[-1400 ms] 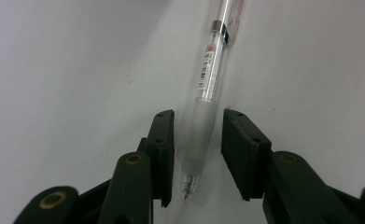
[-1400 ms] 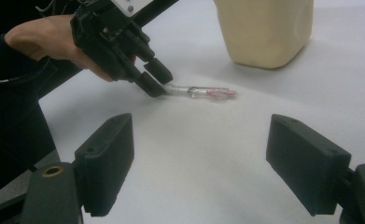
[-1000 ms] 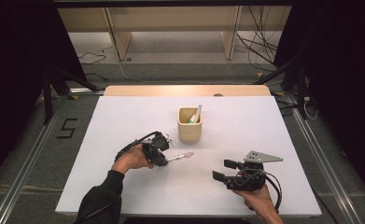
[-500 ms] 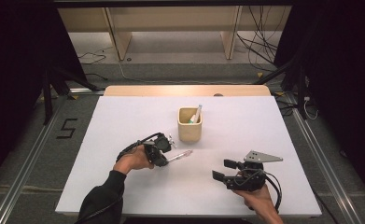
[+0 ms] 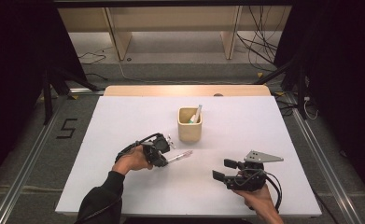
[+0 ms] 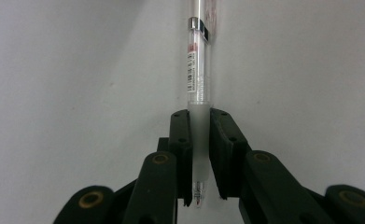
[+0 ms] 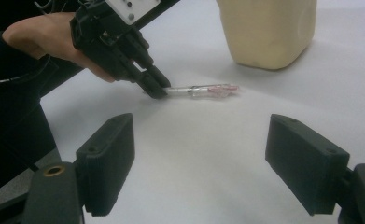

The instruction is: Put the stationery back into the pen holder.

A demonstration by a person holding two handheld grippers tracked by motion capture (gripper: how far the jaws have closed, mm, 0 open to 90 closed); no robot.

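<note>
A clear pen [image 6: 197, 84] with a pink end lies low over the white table [image 5: 264, 126], pointing toward the beige cup [image 5: 190, 130]. My left gripper [image 6: 200, 116] has just been closing, and its jaws now press on the pen's frosted grip near the tip. In the high view the left gripper [image 5: 164, 161] sits left of the cup with the pen [image 5: 180, 157] sticking out to the right. My right gripper [image 7: 208, 154] stands open with nothing between its jaws; it faces the pen [image 7: 203, 90], the left gripper [image 7: 157, 88] and the cup [image 7: 269, 32]. In the high view the right gripper [image 5: 221, 169] is near the table's front right.
The cup holds another pen [image 5: 197, 113] with a green part, leaning on its far right corner. A wooden strip [image 5: 185, 90] borders the table's far edge. Cables trail on the floor beyond it.
Both hands have kept their places. The pen lies in the same spot in the high view.
</note>
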